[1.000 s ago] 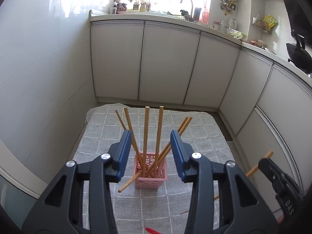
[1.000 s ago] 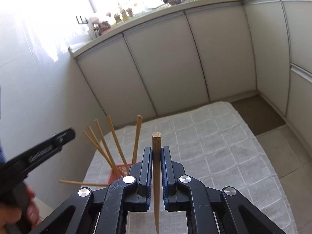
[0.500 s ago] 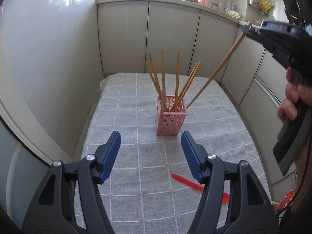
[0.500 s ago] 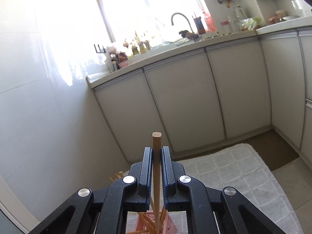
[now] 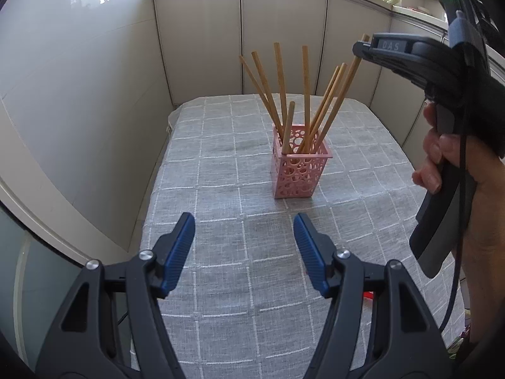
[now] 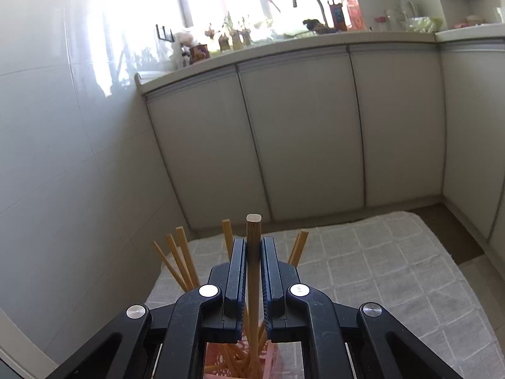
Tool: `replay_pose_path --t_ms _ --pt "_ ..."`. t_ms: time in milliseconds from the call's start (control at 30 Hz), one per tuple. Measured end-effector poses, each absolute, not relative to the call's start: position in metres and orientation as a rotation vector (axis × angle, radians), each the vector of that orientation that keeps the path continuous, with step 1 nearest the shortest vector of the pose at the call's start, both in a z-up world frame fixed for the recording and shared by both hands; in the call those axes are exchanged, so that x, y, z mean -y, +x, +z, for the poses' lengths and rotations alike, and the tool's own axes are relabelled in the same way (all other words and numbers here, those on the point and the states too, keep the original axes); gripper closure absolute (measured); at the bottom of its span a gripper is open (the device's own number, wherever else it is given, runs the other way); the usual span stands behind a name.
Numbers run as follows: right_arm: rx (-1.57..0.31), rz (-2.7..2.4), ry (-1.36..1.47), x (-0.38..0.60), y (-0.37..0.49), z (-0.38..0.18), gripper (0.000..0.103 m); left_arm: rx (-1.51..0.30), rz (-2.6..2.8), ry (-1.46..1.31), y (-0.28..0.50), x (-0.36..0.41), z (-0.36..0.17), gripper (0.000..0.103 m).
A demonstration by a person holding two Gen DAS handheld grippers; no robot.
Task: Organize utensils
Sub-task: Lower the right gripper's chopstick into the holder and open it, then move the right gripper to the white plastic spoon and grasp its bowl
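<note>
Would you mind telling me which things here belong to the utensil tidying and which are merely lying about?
Part of the job:
- pink basket on the grey cloth
- chopsticks standing in it
- chopstick gripped by the right claw, its lower end in the basket
- left claw, open and empty

Just lying about:
- tap
- cupboards
- jars on the counter

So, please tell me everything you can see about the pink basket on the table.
The pink basket is a small square holder, seemingly plastic, its walls pierced with round holes. It stands upright on the grey checked tablecloth. Wooden chopsticks lean out of it in several directions. The right gripper holds one more chopstick above it.
</note>
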State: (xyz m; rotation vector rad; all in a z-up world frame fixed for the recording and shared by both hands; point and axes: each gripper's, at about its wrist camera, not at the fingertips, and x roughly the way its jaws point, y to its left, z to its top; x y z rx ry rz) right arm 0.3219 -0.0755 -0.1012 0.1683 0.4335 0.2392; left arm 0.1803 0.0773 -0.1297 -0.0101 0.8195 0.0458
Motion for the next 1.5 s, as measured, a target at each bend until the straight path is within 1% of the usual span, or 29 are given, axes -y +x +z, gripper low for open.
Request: replay_pose_path --t_ms 67,100,133,167,200,233,300,367,500,667,933,1133,1267,1367,1500 --pt "-0.458 0.236 0.171 0.077 0.324 -0.106 0.095 -0.822 0.047 -0.017 0.182 -0.077 -0.129 0.037" --pt "-0.471 0.235 0.179 0.079 0.324 -0.106 0.091 -0.820 0.045 -0.024 0.181 -0.076 -0.128 0.036" --pt "-0.483 0.233 0.188 0.082 0.324 -0.105 0.080 -0.820 0.042 -0.031 0.181 -0.076 -0.127 0.034" --pt "-0.488 0.232 0.202 0.085 0.322 -0.103 0.073 -0.820 0.039 -0.037 0.181 -0.074 -0.126 0.031" --pt "-0.485 0.235 0.218 0.090 0.317 -0.101 0.058 -0.819 0.037 -0.041 0.181 -0.073 -0.126 0.030" --pt "-0.483 0.236 0.228 0.094 0.313 -0.098 0.052 -0.821 0.032 -0.047 0.181 -0.072 -0.125 0.029" --pt "-0.494 0.227 0.224 0.100 0.305 -0.091 0.049 -0.831 0.021 -0.064 0.181 -0.069 -0.124 0.029" --pt "-0.515 0.217 0.221 0.109 0.295 -0.086 0.044 -0.842 0.017 -0.078 0.182 -0.066 -0.126 0.027" --pt "-0.566 0.183 0.238 0.131 0.276 -0.086 0.029 -0.876 0.006 -0.074 0.183 -0.058 -0.132 0.023" --pt "-0.663 0.151 0.272 0.157 0.255 -0.094 0.019 -0.932 -0.022 -0.057 0.181 -0.049 -0.140 0.022" --pt "-0.815 0.117 0.307 0.190 0.222 -0.121 0.010 -1.022 -0.067 -0.023 0.175 -0.036 -0.157 0.022" --pt "-0.979 0.097 0.324 0.210 0.211 -0.156 0.009 -1.117 -0.112 -0.035 0.174 -0.025 -0.179 0.022" --pt "-1.104 0.100 0.299 0.219 0.207 -0.179 0.009 -1.162 -0.134 0.007 0.173 -0.012 -0.195 0.022" --pt "-1.156 0.091 0.307 0.231 0.201 -0.182 0.009 -1.152 -0.212 0.099 0.168 0.008 -0.202 0.022" --pt "-1.185 0.083 0.311 0.246 0.178 -0.180 0.009 -1.115 -0.376 0.316 0.155 0.046 -0.216 0.021"
